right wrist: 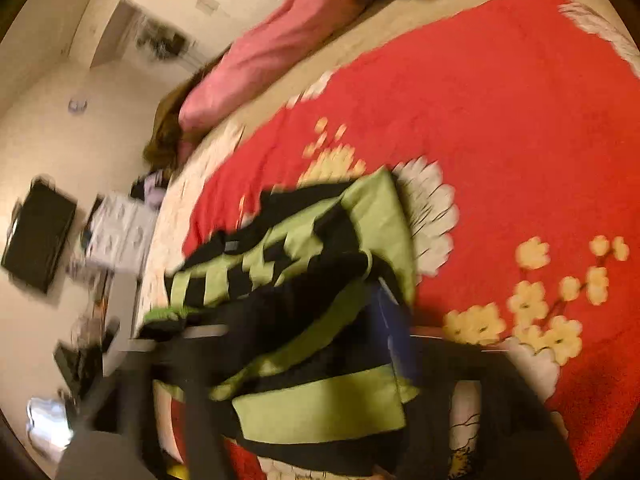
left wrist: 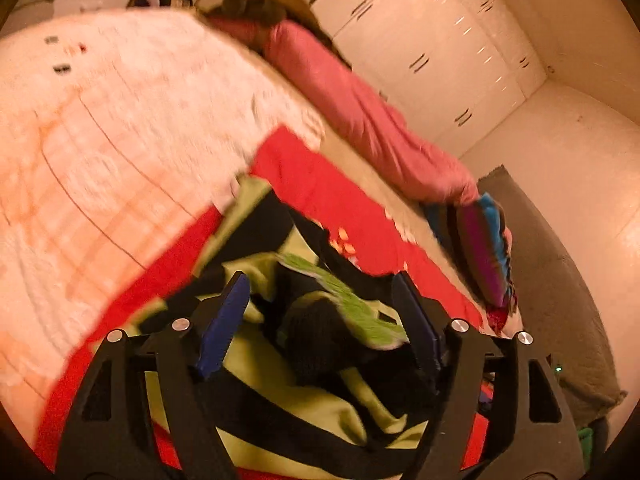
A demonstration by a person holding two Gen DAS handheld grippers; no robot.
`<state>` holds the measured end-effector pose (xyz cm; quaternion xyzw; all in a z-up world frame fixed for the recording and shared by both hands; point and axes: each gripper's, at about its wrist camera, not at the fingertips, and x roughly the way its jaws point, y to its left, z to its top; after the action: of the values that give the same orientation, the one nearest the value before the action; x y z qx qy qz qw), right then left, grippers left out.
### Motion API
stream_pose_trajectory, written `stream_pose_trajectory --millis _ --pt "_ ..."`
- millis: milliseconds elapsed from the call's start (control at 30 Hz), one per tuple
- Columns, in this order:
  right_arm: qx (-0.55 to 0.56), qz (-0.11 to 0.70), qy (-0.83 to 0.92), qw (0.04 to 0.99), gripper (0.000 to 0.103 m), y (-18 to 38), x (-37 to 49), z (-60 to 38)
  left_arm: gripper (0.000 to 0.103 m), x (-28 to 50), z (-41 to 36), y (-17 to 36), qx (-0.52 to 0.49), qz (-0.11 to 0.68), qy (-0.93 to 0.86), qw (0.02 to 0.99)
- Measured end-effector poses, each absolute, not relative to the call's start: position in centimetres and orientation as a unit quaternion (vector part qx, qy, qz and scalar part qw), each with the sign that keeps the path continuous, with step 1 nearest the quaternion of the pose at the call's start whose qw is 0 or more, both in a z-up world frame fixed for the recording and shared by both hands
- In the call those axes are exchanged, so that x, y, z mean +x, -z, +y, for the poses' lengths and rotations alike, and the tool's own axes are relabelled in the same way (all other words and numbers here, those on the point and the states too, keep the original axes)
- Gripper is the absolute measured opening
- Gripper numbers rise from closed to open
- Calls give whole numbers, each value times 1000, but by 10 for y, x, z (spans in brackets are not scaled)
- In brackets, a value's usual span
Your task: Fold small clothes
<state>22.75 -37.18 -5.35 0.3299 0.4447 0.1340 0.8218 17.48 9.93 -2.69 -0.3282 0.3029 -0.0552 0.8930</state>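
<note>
A small green-and-black striped garment [left wrist: 320, 380] lies bunched on the red flowered bedspread [left wrist: 320, 188]. My left gripper [left wrist: 320, 320] hangs just above it, its blue-padded fingers [left wrist: 224, 324] spread wide, with cloth between them but not pinched. In the right wrist view the same garment [right wrist: 320, 280] drapes over my right gripper [right wrist: 312, 344]. Only one blue pad [right wrist: 394, 332] shows clearly. The other finger is hidden under cloth, and the frame is blurred.
A long pink bolster [left wrist: 360, 112] lies along the bed's far side, with a striped multicoloured cushion [left wrist: 484, 248] by it. White wardrobe doors [left wrist: 440, 40] stand behind. A white quilted cover [left wrist: 120, 120] lies on the bed. A dark screen [right wrist: 38, 236] hangs on the wall.
</note>
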Motion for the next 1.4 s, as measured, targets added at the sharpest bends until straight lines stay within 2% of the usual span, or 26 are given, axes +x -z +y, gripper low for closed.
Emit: stream_pose_trajectory --millis 100,300,433,633,667,700,733,767,933,967,1000,1067,1167,1200,1233,1400 --pt "326 411 -123 842 81 41 219 -383 68 162 102 28 -296 294 43 908" --pt "111 387 -132 906 81 13 189 -344 68 160 86 25 -210 318 48 923" --pt "0 397 -118 910 81 21 194 -314 73 160 51 21 -124 322 77 936" --pt "-77 430 -102 894 81 49 226 -285 73 169 18 42 -84 363 107 922" --pt "-88 439 -98 889 70 58 233 -282 73 170 15 44 -74 364 108 922" --pt "-89 450 -106 882 48 66 239 -281 73 171 14 46 -68 366 107 922" --pt "-86 460 -109 877 11 71 245 -281 74 171 13 47 -67 367 107 922" --pt "-62 467 -115 875 10 71 249 -286 74 172 13 49 -69 368 107 921" --pt "161 426 -123 881 10 47 265 -346 75 175 29 53 -102 369 93 919" --pt "173 427 -116 880 11 48 270 -351 75 177 31 54 -107 370 90 918" --pt "170 437 -97 878 14 55 276 -354 75 177 34 55 -112 371 87 918" --pt "137 468 -52 871 31 69 284 -352 75 177 37 56 -117 372 81 917" --pt "130 457 -27 880 34 69 273 -354 77 177 40 55 -113 371 73 919" --pt "128 440 -28 889 38 63 264 -352 78 177 39 54 -107 370 70 920" --pt "114 421 -35 899 46 54 252 -347 79 177 39 53 -101 369 69 921" --pt "48 390 -110 913 59 41 214 -308 80 186 27 42 -3 356 38 934"
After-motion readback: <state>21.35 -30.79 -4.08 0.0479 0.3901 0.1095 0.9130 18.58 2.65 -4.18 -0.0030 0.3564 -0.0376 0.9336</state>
